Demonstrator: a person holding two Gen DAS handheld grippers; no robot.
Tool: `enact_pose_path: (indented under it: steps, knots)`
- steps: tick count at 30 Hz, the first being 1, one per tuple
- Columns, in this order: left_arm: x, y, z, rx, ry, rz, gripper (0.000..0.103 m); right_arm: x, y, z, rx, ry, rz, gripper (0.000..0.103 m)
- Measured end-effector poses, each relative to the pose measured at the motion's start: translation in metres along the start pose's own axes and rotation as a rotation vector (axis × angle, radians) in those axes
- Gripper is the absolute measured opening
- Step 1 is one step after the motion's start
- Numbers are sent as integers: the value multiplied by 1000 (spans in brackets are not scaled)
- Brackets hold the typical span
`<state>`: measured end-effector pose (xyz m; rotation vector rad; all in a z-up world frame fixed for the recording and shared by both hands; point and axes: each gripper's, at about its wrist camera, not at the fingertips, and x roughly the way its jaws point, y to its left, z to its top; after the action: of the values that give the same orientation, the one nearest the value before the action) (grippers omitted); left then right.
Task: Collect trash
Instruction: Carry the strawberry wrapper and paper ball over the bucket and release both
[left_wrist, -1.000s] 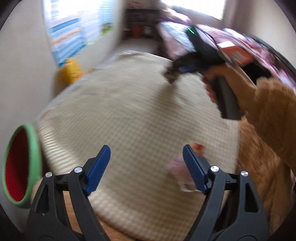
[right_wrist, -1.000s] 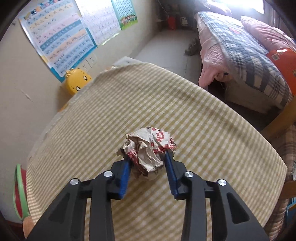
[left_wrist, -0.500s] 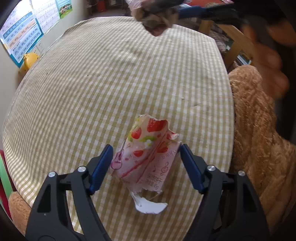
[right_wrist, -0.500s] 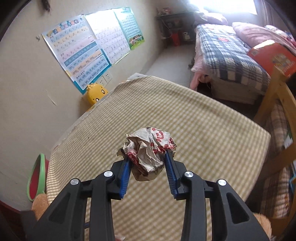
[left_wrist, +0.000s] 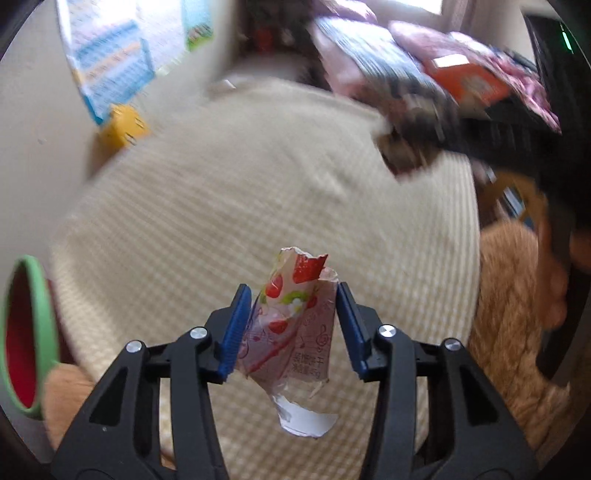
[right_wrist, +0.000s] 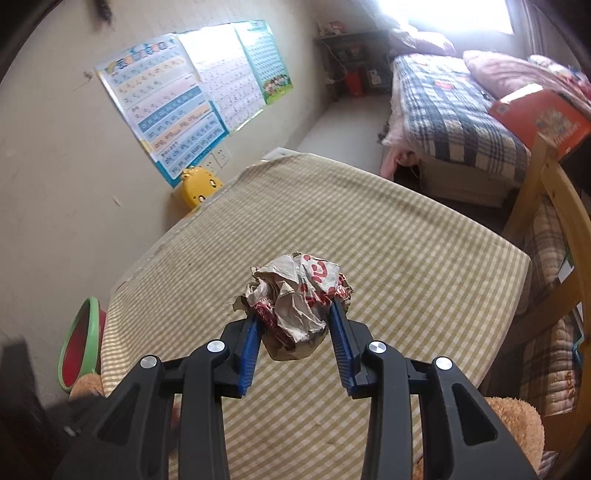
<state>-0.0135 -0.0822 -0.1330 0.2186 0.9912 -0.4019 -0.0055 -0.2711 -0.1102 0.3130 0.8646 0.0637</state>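
My left gripper is shut on a pink strawberry-print snack wrapper and holds it above the checked tablecloth. My right gripper is shut on a crumpled paper ball with red print, held above the table. The right gripper and its paper ball show blurred in the left wrist view at upper right. A green-rimmed red bin stands at the table's left edge; it also shows in the right wrist view.
A yellow toy sits at the table's far left by the wall with posters. A bed and a wooden chair stand to the right. A brown plush lies by the near right edge.
My left gripper has closed on the strawberry wrapper and lifted it off the table. My right gripper has risen higher with the paper ball.
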Motion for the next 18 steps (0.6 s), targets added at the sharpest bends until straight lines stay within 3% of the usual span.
enact_pose_path:
  steps: [7,18]
  knots:
    - [-43,38,19,-96,-114,143,46,-10,30,0,-65,-26,15,35]
    - [-78,79,21,-205,-184,213,46,-20,72,0,-139,-31,53,35]
